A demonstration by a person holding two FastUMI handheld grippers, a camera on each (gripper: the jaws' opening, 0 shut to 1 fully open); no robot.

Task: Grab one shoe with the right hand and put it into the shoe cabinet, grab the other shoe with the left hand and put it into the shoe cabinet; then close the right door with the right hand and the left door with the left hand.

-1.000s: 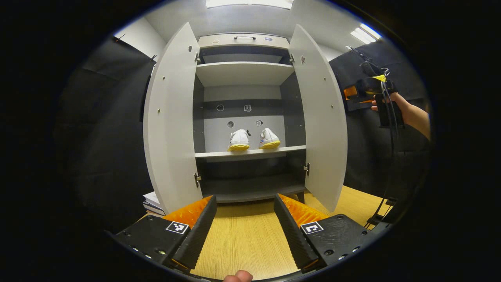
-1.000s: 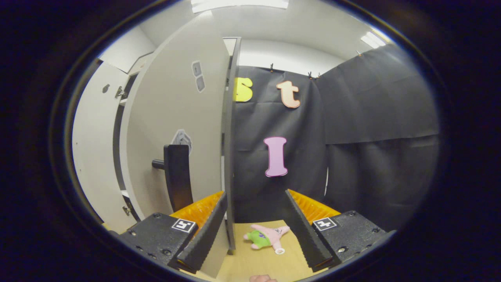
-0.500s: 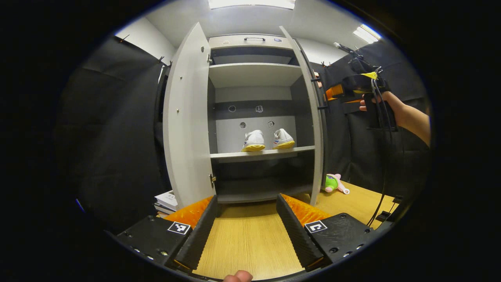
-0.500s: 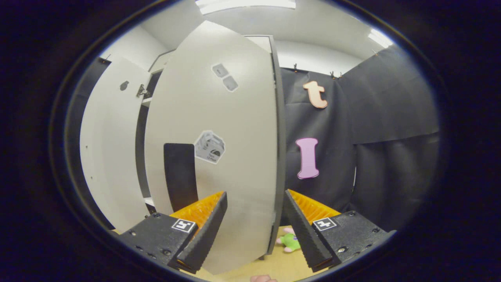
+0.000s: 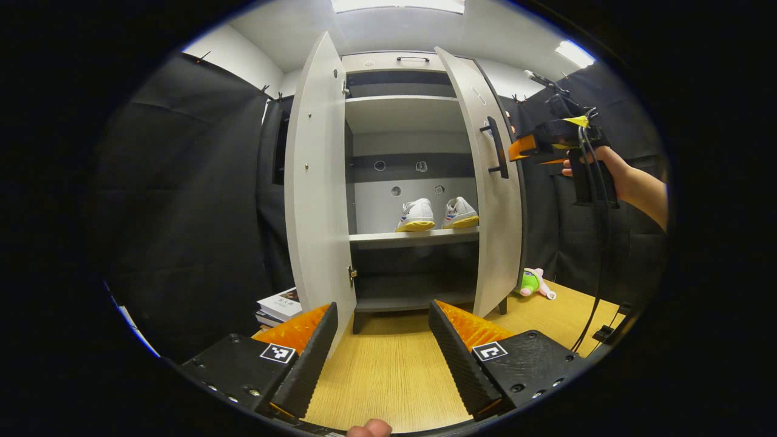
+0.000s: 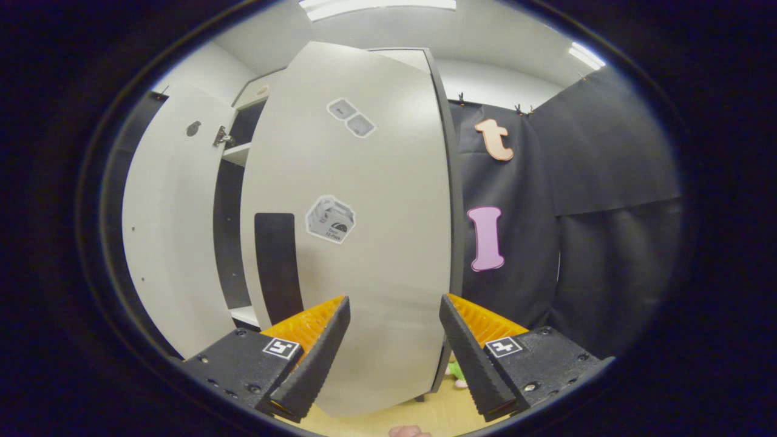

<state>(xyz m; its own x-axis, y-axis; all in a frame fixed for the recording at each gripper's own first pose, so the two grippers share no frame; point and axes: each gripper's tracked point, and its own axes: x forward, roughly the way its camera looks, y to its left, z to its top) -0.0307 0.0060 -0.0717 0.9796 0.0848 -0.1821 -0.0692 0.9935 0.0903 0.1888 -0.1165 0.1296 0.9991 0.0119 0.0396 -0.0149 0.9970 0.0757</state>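
We have swung the right door (image 5: pixel 495 200) partway shut with our open right gripper (image 6: pixel 393 340). Both shoes (image 5: pixel 437 214) sit inside the shoe cabinet (image 5: pixel 403 115). Our left gripper (image 5: pixel 382 343) waits open before it.

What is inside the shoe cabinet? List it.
Two white shoes with yellow soles sit side by side on the middle shelf. The right door covers the interior's right edge.

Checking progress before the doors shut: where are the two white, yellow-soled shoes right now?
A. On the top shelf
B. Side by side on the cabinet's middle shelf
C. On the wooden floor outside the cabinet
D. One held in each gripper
B. The left gripper view shows both white, yellow-soled shoes standing side by side on the grey cabinet's middle shelf, between the two part-open doors.
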